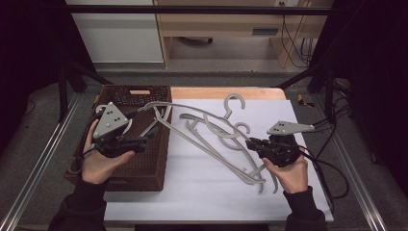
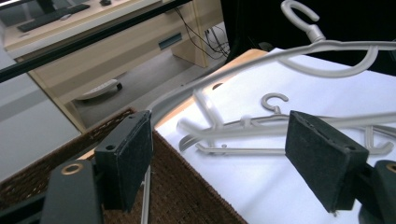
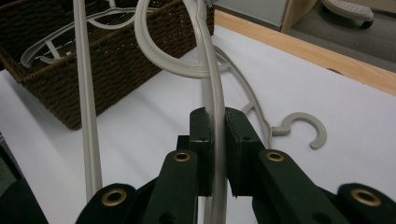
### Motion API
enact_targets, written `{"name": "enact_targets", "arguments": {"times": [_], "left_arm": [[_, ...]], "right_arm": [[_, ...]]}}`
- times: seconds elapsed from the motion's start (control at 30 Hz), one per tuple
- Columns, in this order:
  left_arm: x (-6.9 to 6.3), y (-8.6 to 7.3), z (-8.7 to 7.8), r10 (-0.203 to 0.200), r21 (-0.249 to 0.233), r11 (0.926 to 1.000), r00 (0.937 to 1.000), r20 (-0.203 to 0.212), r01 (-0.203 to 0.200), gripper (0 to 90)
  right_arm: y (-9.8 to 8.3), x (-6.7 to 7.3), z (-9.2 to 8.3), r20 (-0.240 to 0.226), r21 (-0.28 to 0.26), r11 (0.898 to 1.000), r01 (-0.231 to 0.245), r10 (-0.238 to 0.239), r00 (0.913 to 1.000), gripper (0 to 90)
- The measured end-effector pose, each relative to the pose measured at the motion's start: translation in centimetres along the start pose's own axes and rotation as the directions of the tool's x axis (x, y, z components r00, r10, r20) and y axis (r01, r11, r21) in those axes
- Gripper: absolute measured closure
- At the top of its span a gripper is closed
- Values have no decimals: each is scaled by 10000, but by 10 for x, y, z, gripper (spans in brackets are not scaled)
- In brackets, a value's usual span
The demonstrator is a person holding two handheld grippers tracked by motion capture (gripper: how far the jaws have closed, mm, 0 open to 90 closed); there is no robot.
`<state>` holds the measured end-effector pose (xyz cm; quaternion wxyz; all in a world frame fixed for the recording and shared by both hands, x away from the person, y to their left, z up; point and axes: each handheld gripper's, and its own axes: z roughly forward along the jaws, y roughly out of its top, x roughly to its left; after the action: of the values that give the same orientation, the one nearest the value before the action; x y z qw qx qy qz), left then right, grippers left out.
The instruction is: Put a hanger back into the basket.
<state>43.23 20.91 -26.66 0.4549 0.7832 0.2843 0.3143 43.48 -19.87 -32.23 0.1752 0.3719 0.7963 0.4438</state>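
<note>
Several grey plastic hangers [image 1: 226, 137] lie tangled on a white sheet [image 1: 202, 192]. One long hanger [image 1: 192, 109] is lifted and reaches from the brown wicker basket [image 1: 139, 184] across to my right gripper [image 1: 250, 143]. That gripper [image 3: 217, 119] is shut on the hanger's thin arm [image 3: 210, 70]. My left gripper [image 1: 144, 141] hovers over the basket. Its jaws stand wide apart [image 2: 219, 135], and nothing touches the pads [image 2: 322, 158]. The lifted hanger [image 2: 327, 46] passes beyond them. Another hanger [image 3: 51, 51] lies inside the basket [image 3: 116, 60].
The basket sits at the sheet's left edge on a wooden table [image 1: 216, 92]. A loose hook [image 3: 308, 128] rests flat on the sheet near my right gripper. Metal frame rails [image 1: 38, 163] run along both sides. Cables [image 1: 332, 168] trail at the right.
</note>
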Motion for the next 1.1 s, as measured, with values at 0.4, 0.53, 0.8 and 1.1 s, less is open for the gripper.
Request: {"name": "enact_targets", "arguments": {"times": [0.4, 0.53, 0.8, 1.1], "left_arm": [[-5, 21, 36, 1181, 895, 9883, 9909, 641, -1236, 231], [-7, 21, 46, 1457, 1275, 9796, 9859, 820, -1554, 237], [-16, 17, 60, 2130, 1885, 9543, 9701, 1162, -2321, 274], [-20, 11, 75, 2621, 2545, 9224, 9548, 1399, -2905, 370]], "right_arm": [[9, 16, 12, -463, 266, 9991, 326, -314, 9984, 825], [12, 21, 15, -648, 313, 9985, 452, -431, 9970, 825], [12, 28, 18, -978, 418, 9969, 661, -618, 9933, 825], [13, 34, 19, -1277, 471, 9950, 875, -809, 9885, 825]]}}
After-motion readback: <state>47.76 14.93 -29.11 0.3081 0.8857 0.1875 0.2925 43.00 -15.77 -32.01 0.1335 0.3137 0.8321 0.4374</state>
